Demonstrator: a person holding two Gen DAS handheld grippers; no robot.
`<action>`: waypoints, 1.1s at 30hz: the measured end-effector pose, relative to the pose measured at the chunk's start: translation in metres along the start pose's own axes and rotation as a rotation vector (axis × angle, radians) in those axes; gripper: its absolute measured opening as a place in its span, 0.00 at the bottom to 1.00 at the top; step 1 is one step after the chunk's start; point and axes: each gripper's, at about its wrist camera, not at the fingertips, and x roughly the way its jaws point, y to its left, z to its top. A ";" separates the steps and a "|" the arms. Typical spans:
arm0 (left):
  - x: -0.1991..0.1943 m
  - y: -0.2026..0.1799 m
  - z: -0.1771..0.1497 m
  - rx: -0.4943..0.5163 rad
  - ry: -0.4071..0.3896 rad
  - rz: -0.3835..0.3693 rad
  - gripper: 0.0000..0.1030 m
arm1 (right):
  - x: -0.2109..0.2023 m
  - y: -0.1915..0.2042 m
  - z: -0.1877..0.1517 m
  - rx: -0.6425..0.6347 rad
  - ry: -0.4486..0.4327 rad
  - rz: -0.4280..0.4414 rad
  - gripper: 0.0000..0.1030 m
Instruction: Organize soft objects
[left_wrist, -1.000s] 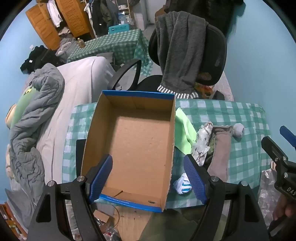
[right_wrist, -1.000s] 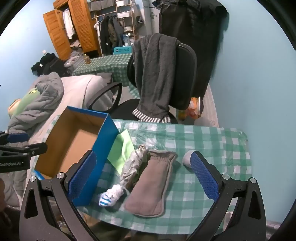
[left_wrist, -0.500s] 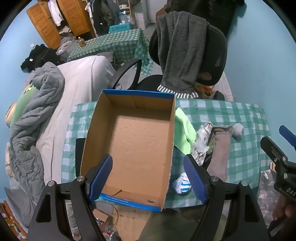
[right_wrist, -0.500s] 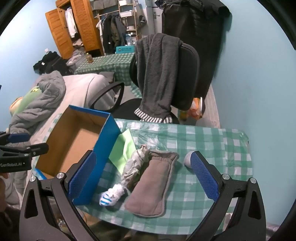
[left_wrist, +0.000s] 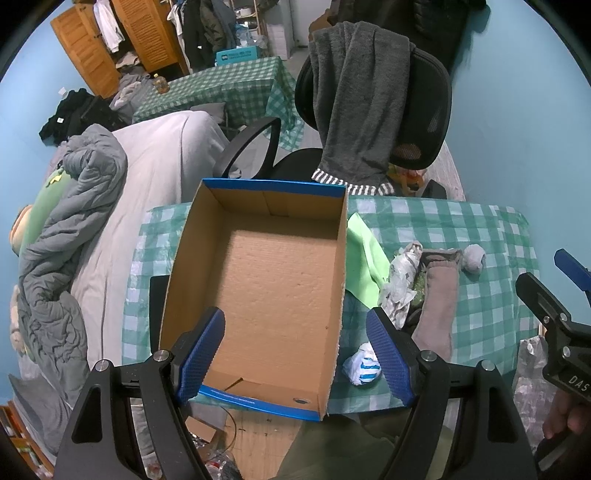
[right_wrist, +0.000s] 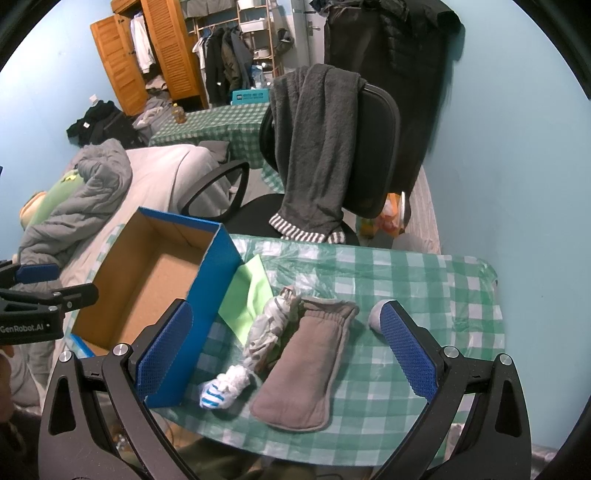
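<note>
An empty blue cardboard box (left_wrist: 258, 288) (right_wrist: 147, 280) stands on the left of the green checked table (left_wrist: 461, 229) (right_wrist: 406, 273). Right of it lie a green cloth (left_wrist: 364, 258) (right_wrist: 245, 295), a crumpled patterned cloth (left_wrist: 400, 280) (right_wrist: 269, 328), a grey-brown sock (left_wrist: 437, 299) (right_wrist: 306, 365), a white and blue balled sock (left_wrist: 362, 365) (right_wrist: 219, 393) and a small grey ball (left_wrist: 474, 257) (right_wrist: 376, 317). My left gripper (left_wrist: 295, 354) is open above the box's near end. My right gripper (right_wrist: 284, 350) is open above the socks, holding nothing.
An office chair with a grey towel (left_wrist: 362, 103) (right_wrist: 317, 147) stands behind the table. A bed with a grey duvet (left_wrist: 74, 229) (right_wrist: 85, 199) is at the left. A second checked table (left_wrist: 221, 88) and wardrobe (right_wrist: 147, 55) are further back.
Both grippers have drifted slightly; the scene has shifted a little in each view. Nothing was taken hold of or moved on the table.
</note>
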 end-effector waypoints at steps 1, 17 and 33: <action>0.000 0.000 0.000 0.000 0.000 -0.002 0.78 | 0.000 0.000 0.000 0.000 0.001 0.000 0.98; -0.001 0.000 0.000 0.001 -0.001 -0.003 0.78 | 0.001 0.000 0.000 0.000 0.005 0.001 0.98; -0.001 0.000 -0.004 0.005 0.004 -0.004 0.78 | 0.002 0.001 -0.001 0.001 0.010 0.003 0.98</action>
